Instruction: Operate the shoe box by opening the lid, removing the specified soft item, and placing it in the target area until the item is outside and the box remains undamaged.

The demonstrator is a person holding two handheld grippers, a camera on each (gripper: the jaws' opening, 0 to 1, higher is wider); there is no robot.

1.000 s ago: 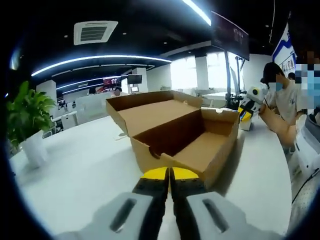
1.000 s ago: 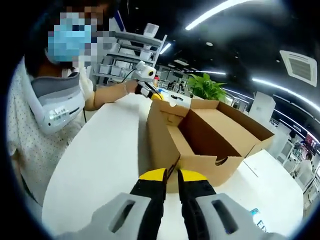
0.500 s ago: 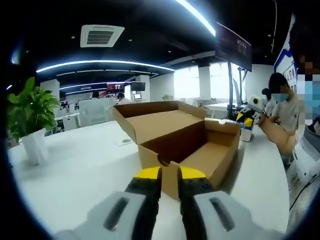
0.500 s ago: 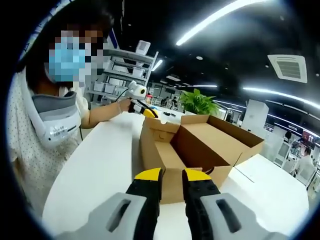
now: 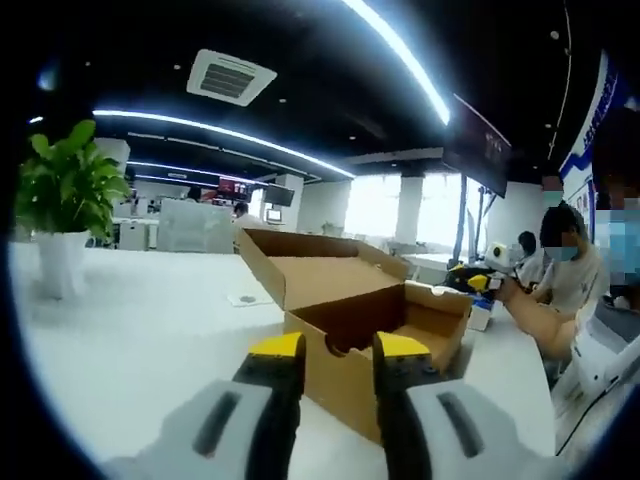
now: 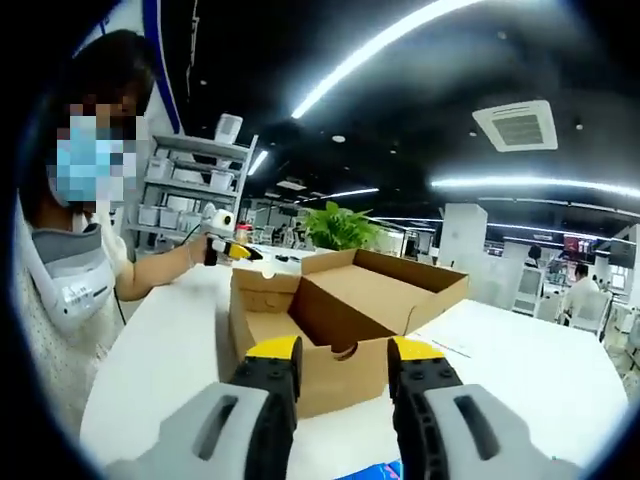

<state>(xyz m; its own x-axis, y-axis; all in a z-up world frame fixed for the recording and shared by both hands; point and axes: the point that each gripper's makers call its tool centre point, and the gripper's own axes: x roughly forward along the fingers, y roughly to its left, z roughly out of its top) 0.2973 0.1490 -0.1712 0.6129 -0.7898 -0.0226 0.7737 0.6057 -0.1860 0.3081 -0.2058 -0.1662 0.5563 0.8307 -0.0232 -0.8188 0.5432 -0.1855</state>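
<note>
A brown cardboard shoe box (image 5: 372, 335) stands on the white table (image 5: 130, 320) with its lid (image 5: 318, 272) folded back and open. What I see of its inside is bare cardboard. My left gripper (image 5: 340, 350) hovers open just in front of the box's near corner, nothing between its yellow tips. In the right gripper view the same box (image 6: 290, 335) and raised lid (image 6: 385, 290) sit ahead, and my right gripper (image 6: 345, 352) is open and holds nothing, level with the box's front wall. The left gripper (image 6: 240, 250) shows small beyond the box, in a person's hand.
A potted plant (image 5: 62, 195) stands at the table's far left. The person (image 6: 70, 250) holding the grippers is close by the table edge. Shelves (image 6: 190, 190) and desks fill the background. A blue item (image 6: 372, 470) lies on the table below my right gripper.
Both grippers went from shut to open. Both cameras dropped lower and pulled back, so the box looks smaller and more edge-on.
</note>
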